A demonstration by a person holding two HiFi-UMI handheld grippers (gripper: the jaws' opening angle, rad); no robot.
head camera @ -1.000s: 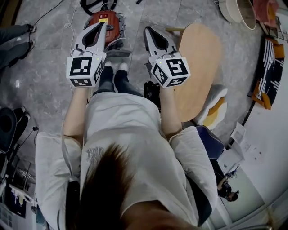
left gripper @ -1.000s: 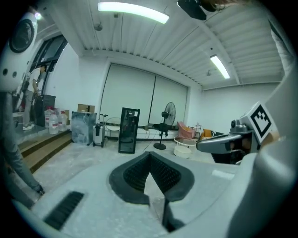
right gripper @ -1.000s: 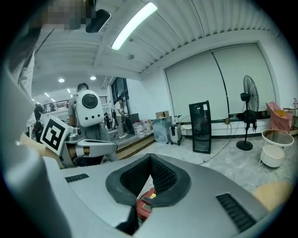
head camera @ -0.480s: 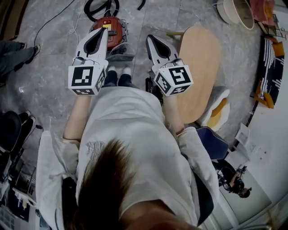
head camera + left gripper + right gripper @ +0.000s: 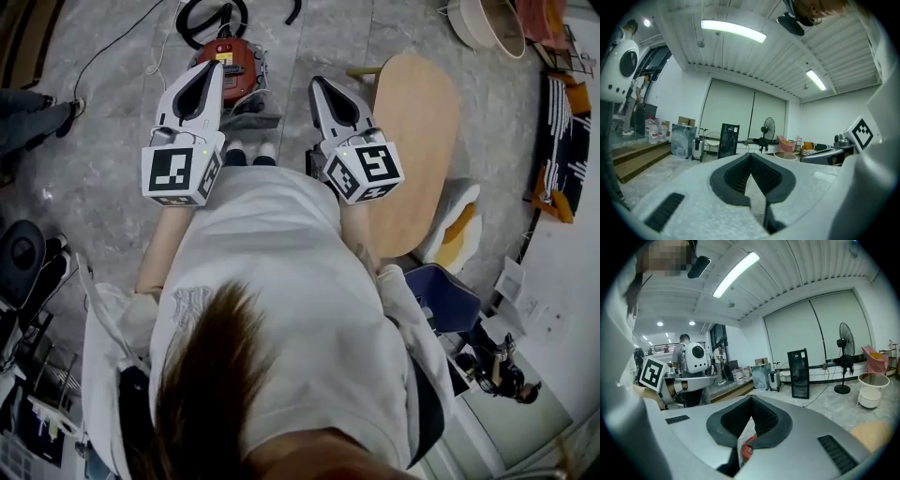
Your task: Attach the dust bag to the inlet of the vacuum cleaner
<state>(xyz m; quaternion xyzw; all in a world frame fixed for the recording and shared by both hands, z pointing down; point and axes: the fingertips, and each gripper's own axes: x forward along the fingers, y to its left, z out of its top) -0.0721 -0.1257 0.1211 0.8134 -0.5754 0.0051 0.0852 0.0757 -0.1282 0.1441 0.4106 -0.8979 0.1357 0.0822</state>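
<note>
The red vacuum cleaner lies on the grey floor beyond the person's feet, its black hose coiled behind it. A grey part sits at its near side; I cannot tell whether it is the dust bag. My left gripper is held in the air over the vacuum's left side, shut and empty. My right gripper hangs to the right of the vacuum, also shut and empty. In the right gripper view a red bit of the vacuum shows below the closed jaws.
An oval wooden table stands just right of the right gripper, with a yellow-and-white cushion beside it. A pale basin sits at the top right. Another person's legs are at the left. A standing fan and a black cabinet stand farther off.
Both grippers have risen, still shut and side by side, as the person straightened up. The vacuum now looks smaller and farther below them.
</note>
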